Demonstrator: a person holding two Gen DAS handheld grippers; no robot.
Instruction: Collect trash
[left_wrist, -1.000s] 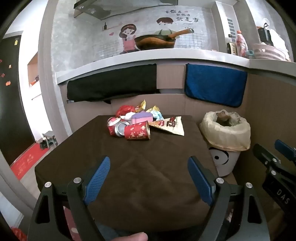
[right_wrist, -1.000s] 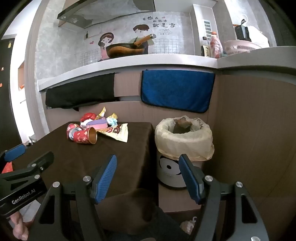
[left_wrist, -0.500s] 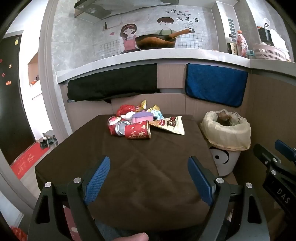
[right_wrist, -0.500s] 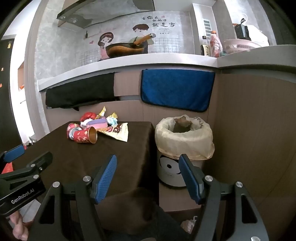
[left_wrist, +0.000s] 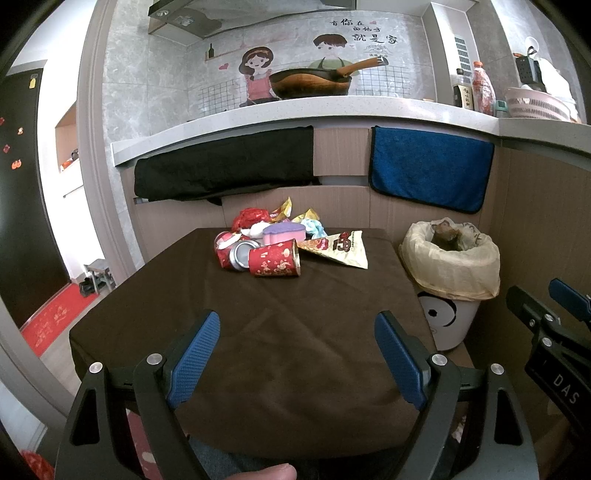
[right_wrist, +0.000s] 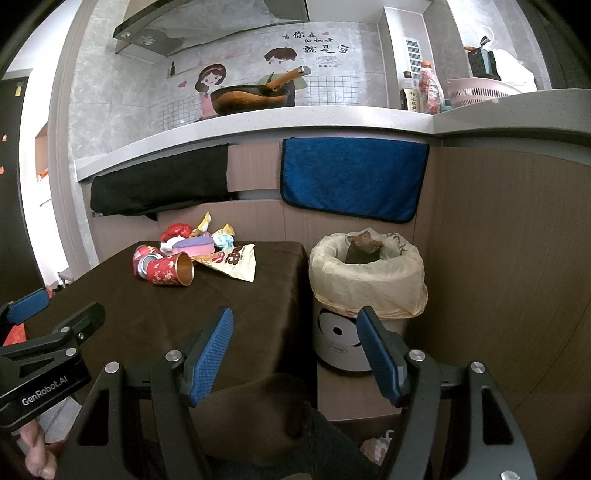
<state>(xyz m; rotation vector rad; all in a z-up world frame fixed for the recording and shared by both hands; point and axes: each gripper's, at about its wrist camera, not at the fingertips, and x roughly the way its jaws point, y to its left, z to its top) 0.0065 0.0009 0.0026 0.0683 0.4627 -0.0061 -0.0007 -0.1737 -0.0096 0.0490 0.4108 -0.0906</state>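
Note:
A pile of trash lies at the far edge of the brown-clothed table (left_wrist: 258, 332): a red patterned can (left_wrist: 274, 262) on its side, a crushed red can (left_wrist: 232, 253), a snack bag (left_wrist: 338, 247), a purple box (left_wrist: 284, 232) and crumpled wrappers (left_wrist: 255, 218). The pile also shows in the right wrist view, with the red can (right_wrist: 168, 271) and snack bag (right_wrist: 232, 260). A lined trash bin (left_wrist: 450, 266) (right_wrist: 365, 280) stands on the floor right of the table. My left gripper (left_wrist: 297, 354) is open and empty over the near table. My right gripper (right_wrist: 295, 350) is open and empty near the table's right corner.
A black cloth (left_wrist: 221, 170) and a blue towel (left_wrist: 430, 173) hang on the wall behind the table. A counter above holds a wok (left_wrist: 310, 83), bottles and a pink basket (left_wrist: 535, 105). A wooden panel (right_wrist: 517, 258) stands right of the bin.

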